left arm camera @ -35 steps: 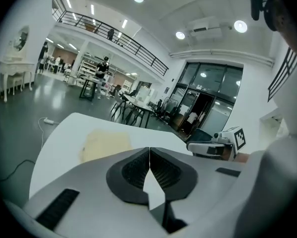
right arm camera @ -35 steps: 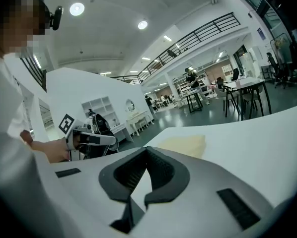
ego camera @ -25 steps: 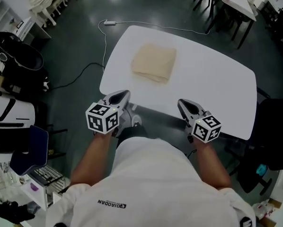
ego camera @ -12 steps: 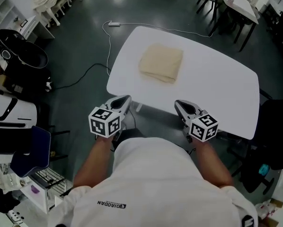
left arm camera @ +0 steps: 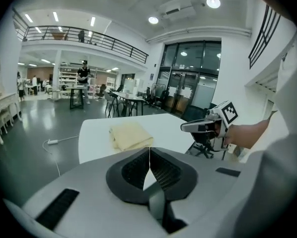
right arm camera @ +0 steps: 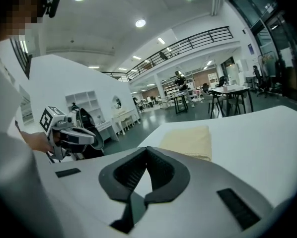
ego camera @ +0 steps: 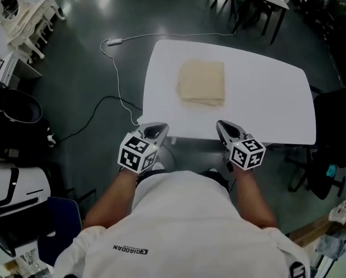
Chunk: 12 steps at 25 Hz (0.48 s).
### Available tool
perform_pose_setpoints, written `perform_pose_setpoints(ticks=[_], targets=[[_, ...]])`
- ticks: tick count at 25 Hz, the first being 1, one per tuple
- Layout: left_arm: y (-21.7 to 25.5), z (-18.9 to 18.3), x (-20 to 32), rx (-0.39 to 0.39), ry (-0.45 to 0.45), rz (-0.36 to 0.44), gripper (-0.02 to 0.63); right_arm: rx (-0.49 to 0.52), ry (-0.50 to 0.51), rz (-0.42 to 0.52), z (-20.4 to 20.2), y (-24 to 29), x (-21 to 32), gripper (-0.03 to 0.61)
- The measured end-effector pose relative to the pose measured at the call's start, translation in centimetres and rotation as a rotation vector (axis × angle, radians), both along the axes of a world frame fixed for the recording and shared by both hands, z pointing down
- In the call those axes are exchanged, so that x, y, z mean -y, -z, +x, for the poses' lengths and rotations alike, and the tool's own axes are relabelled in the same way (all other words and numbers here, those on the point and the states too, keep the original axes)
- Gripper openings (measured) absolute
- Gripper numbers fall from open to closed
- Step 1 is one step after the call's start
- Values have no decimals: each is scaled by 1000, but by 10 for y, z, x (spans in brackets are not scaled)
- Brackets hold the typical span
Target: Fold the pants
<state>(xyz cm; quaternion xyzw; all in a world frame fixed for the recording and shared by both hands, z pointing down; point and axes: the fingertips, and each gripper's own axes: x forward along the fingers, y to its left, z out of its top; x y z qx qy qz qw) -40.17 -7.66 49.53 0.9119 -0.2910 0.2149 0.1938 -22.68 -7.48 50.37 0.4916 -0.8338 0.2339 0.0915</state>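
**Pants lie ahead on the desk, between two closed grippers**

The beige cloth pants (ego camera: 202,83) sit as a flat, compact pad on the white, round-cornered desk (ego camera: 265,97). They are towards the middle of its left half in the head view, well clear of every edge.

Both tools are held just off the desk's near edge, close to the person's body and well apart from the cloth. The left hand-held gripper (ego camera: 155,131) has its jaws pressed together with nothing between them, and the right hand-held gripper (ego camera: 225,127) is likewise closed and empty. Each gripper view shows its ribbed pads meeting on a thin line.

The pants lie straight ahead and between the two tools, so any reach goes forward over the near edge. The pad is a little closer to the right tool's line than to the left's, which I judge makes the right arm slightly nearer.

The pad is almost square, so its long axis is hard to call. Its thicker, layered edge faces the person.

No waistband, leg or hem can be made out, so the way the garment runs inside the fold cannot be told. Judging by the neat pad, the folding looks finished or nearly so. The person's white shirt (ego camera: 179,225) hides both forearms' upper parts and the floor below, and the desk's legs are out of sight.
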Motion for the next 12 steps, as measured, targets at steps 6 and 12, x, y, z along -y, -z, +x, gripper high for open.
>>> perform_pose_setpoints(ticks=[6,12], targets=[[-25,-51,22,26,-78,-85,28,-152,-78,45,-62,14,-7,18],[-12,-33,25,-28,-152,-76,29,-158,-66,47,-89,28,-23,18]])
